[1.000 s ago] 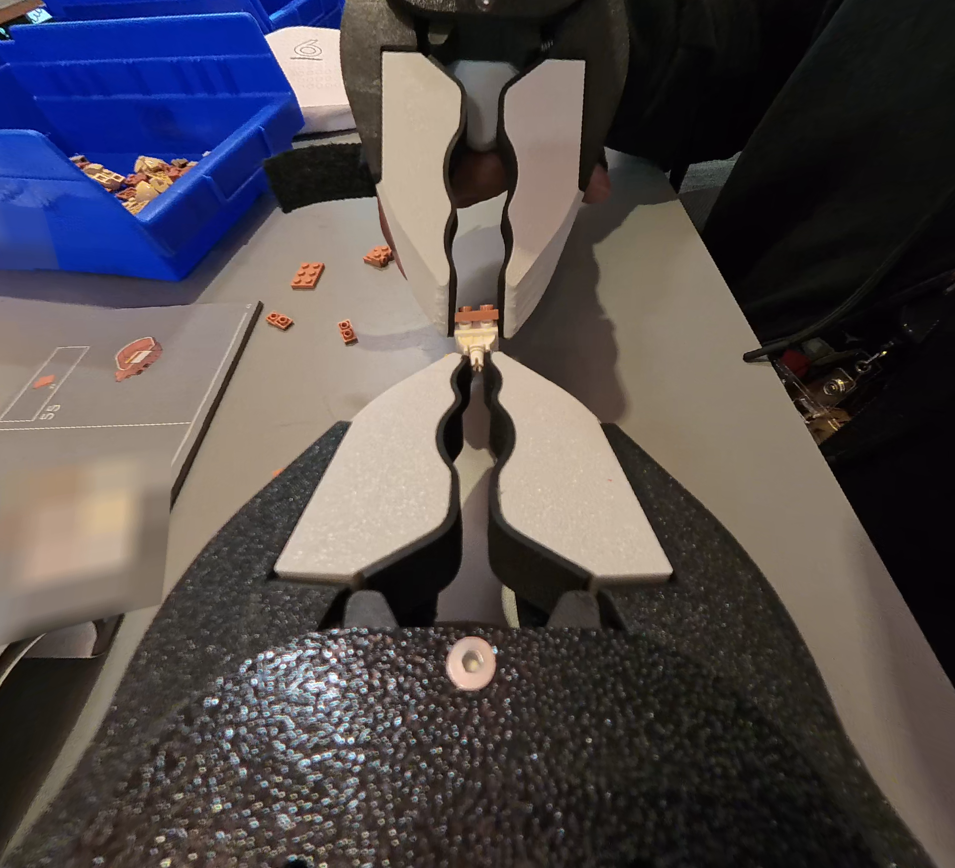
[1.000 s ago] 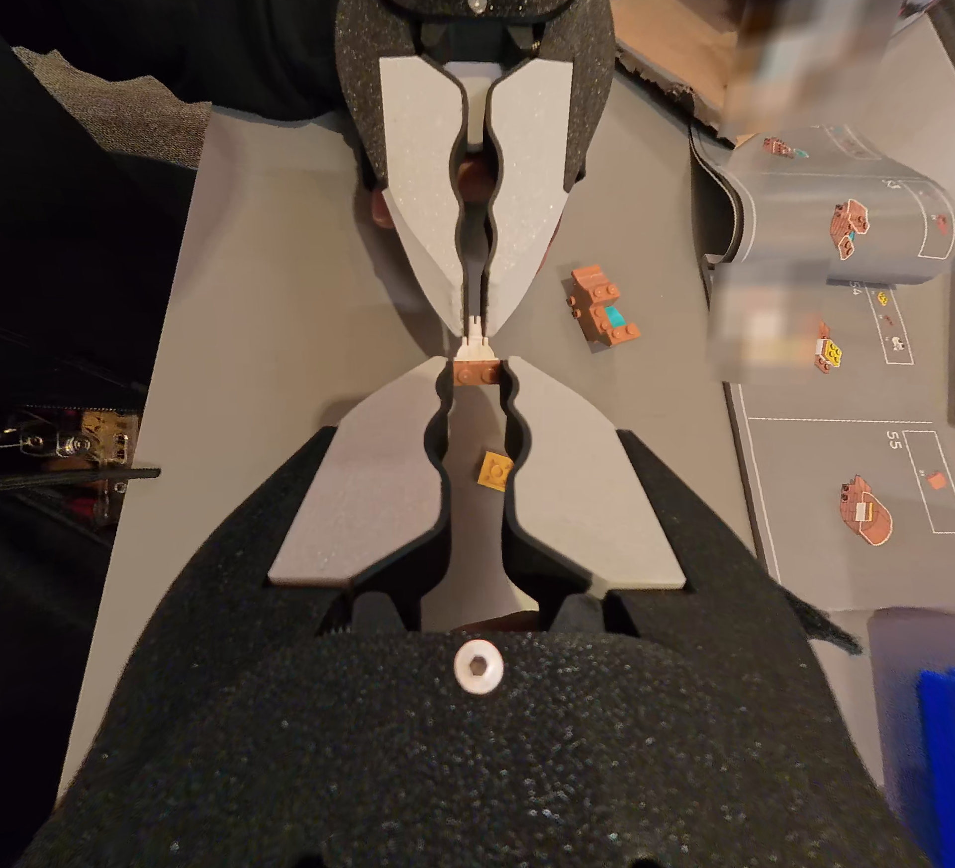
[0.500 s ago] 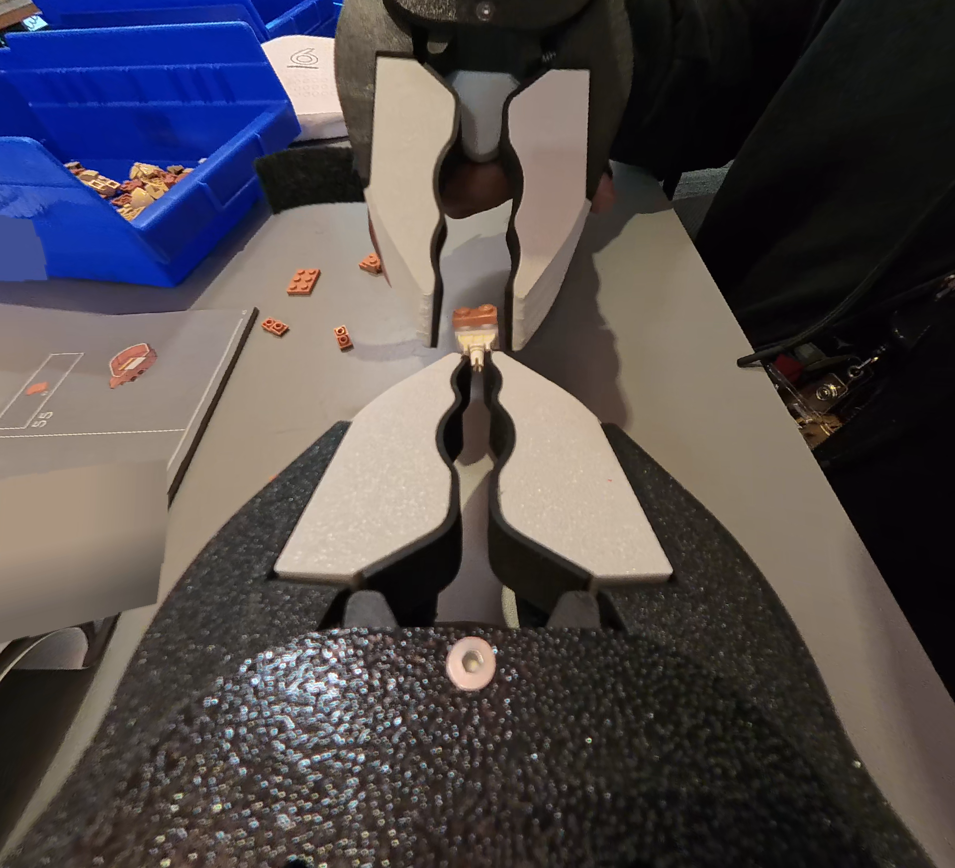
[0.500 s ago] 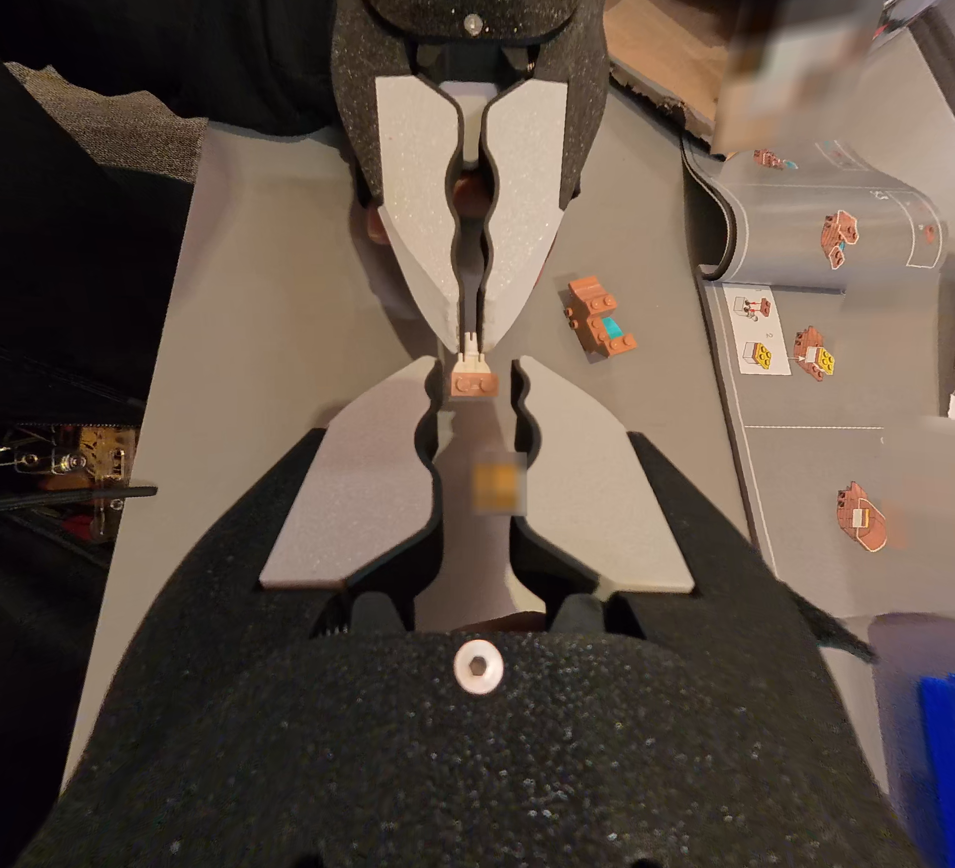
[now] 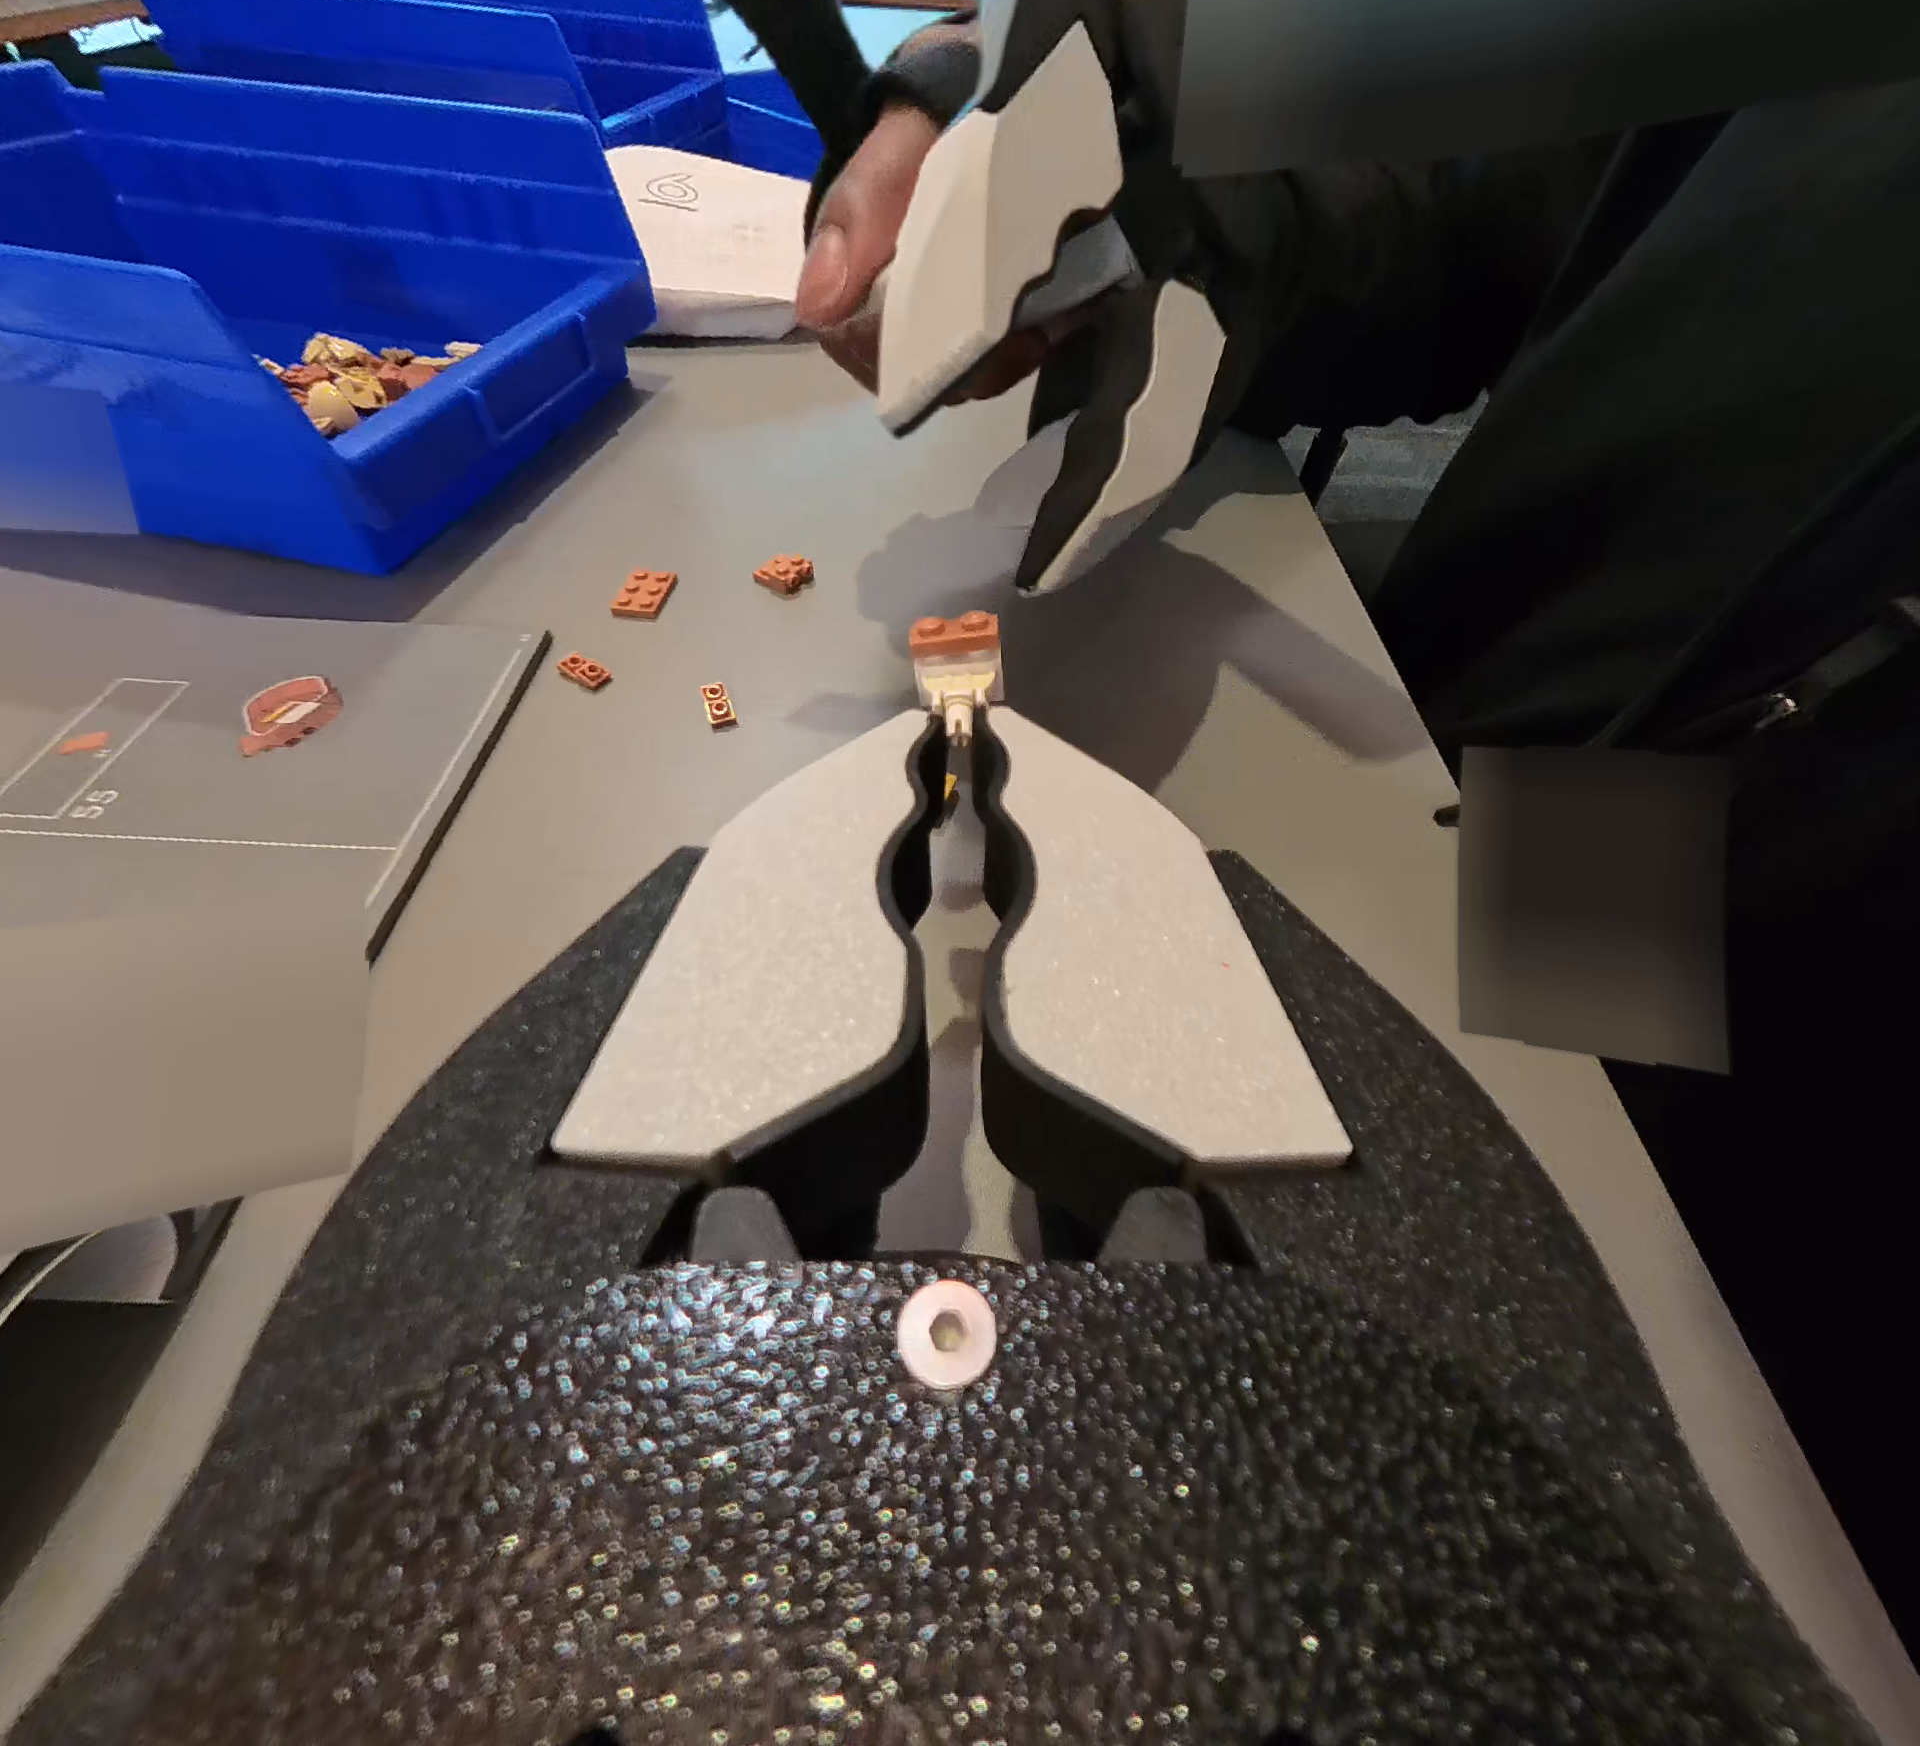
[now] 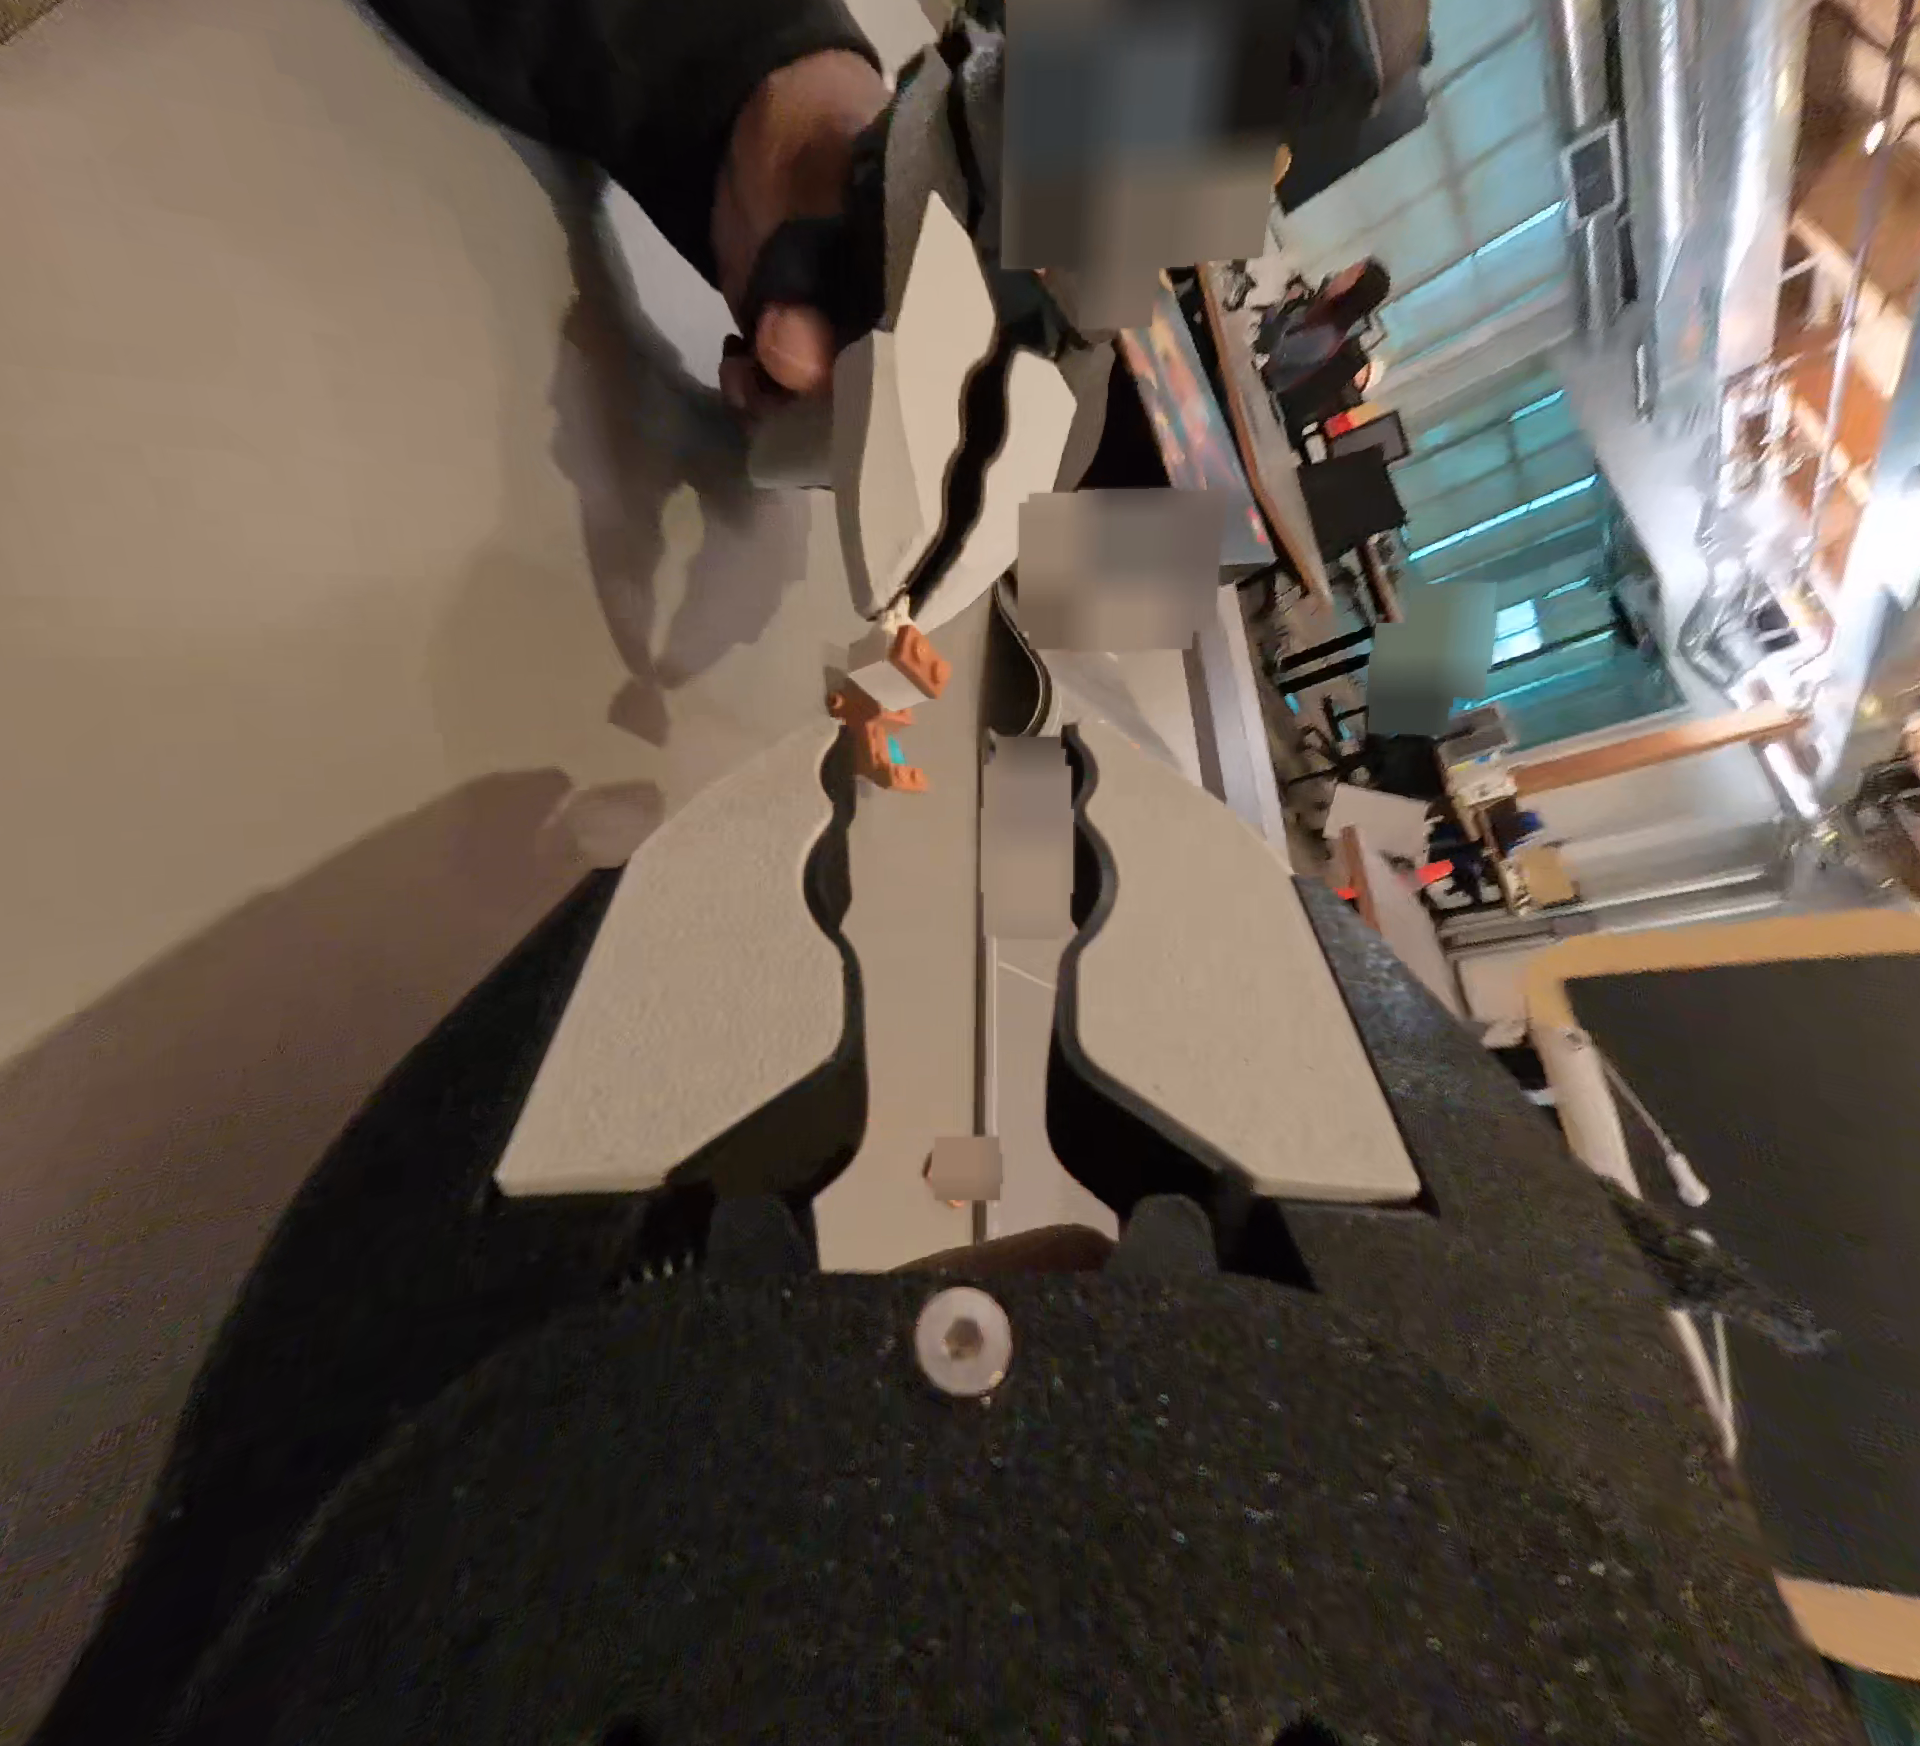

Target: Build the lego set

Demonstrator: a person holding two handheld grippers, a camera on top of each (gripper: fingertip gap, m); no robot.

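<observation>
On the grey table (image 5: 1195, 647), blue storage bins (image 5: 343, 325) stand at the far left, the nearest holding a heap of brown and tan bricks (image 5: 358, 366). Just beside them lies an open instruction booklet (image 5: 239, 761). Between booklet and grippers, four small reddish-brown plates (image 5: 644, 595) lie scattered. The right gripper (image 5: 977, 491) hangs tilted above the table, its jaws apart and holding nothing. The left gripper (image 5: 961, 730) has its jaws together, clamped on the thin white stem of a small brick assembly (image 5: 956, 657): a white piece topped by a brown two-stud plate. Near it on the table sits a brown build with a teal piece (image 6: 883, 746).
</observation>
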